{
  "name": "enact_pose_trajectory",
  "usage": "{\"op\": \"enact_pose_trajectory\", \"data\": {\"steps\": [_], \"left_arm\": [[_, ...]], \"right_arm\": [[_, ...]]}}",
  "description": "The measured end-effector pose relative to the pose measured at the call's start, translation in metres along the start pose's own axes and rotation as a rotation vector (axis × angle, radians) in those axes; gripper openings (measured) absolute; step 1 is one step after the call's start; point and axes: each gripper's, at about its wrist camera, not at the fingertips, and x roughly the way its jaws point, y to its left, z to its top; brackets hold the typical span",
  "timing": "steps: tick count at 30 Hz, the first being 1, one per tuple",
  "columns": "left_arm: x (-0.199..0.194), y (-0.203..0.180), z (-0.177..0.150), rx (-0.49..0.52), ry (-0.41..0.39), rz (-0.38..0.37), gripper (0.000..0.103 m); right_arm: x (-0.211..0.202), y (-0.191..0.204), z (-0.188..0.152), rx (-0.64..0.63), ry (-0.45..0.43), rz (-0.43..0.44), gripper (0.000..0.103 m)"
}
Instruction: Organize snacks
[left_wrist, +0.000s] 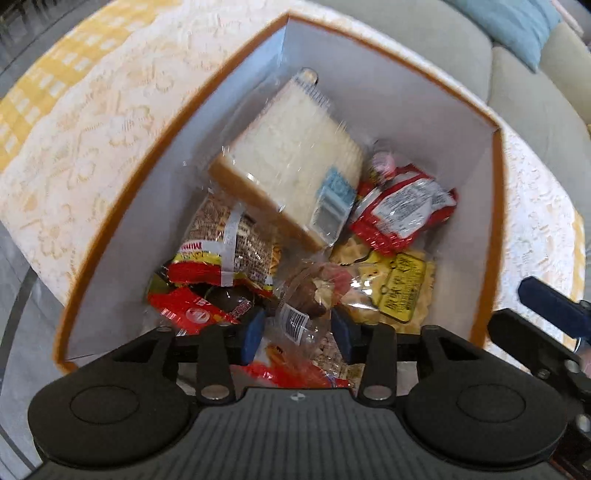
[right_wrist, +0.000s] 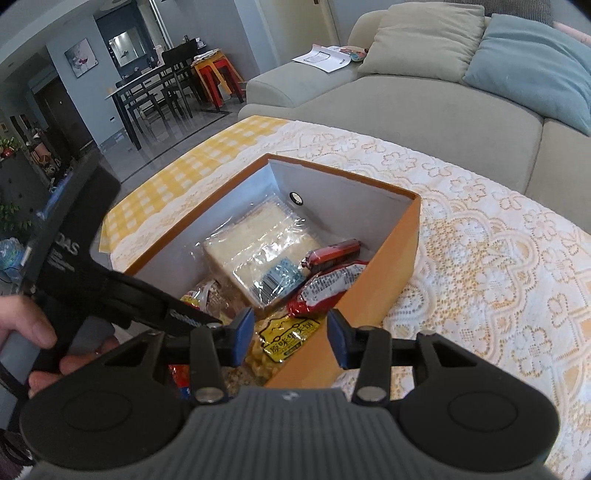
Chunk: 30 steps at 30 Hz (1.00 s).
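Note:
An orange box (left_wrist: 122, 206) with white inner walls holds several snacks: wrapped sliced bread (left_wrist: 291, 155), a red packet (left_wrist: 402, 206), a yellow cracker pack (left_wrist: 399, 288), a seed bag (left_wrist: 236, 236) and a clear-wrapped chocolate snack (left_wrist: 306, 295). My left gripper (left_wrist: 301, 334) hangs open over the box's near end, its blue pads on either side of the clear wrapper, not clamping it. My right gripper (right_wrist: 291, 338) is open and empty above the box's (right_wrist: 388, 266) near right wall; the bread (right_wrist: 258, 247) and yellow pack (right_wrist: 288, 336) lie below it.
The box stands on a low table with a cream lace cloth (right_wrist: 480, 236) over yellow check. A grey sofa (right_wrist: 424, 110) with cushions runs behind it. A dining table and chairs (right_wrist: 159, 92) stand far left. The left gripper's body (right_wrist: 110, 288) crosses the right view.

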Motion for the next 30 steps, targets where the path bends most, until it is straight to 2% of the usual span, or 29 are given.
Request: {"op": "enact_pose_trajectory", "data": {"steps": [4, 10, 13, 17, 22, 26, 30], "left_arm": [[-0.031, -0.008, -0.007, 0.021, -0.078, -0.02, 0.054], [-0.092, -0.032, -0.037, 0.11, -0.284, -0.006, 0.054], [-0.118, -0.047, -0.058, 0.163, -0.408, 0.046, 0.054], [-0.142, -0.067, -0.091, 0.221, -0.555, 0.157, 0.054], [-0.157, -0.075, -0.121, 0.211, -0.623, 0.184, 0.054], [-0.163, -0.08, -0.147, 0.21, -0.663, 0.236, 0.055], [-0.171, -0.078, -0.171, 0.209, -0.714, 0.283, 0.064]], "right_arm": [[-0.012, 0.002, -0.002, 0.0, -0.015, -0.013, 0.044], [-0.043, 0.009, -0.003, 0.006, -0.082, -0.052, 0.05], [-0.066, 0.015, -0.007, 0.001, -0.133, -0.086, 0.051], [-0.1, 0.023, -0.02, 0.005, -0.206, -0.119, 0.051], [-0.142, 0.031, -0.042, 0.042, -0.299, -0.186, 0.056], [-0.167, 0.038, -0.06, 0.044, -0.323, -0.211, 0.056], [-0.184, 0.051, -0.083, 0.031, -0.347, -0.231, 0.056]]}}
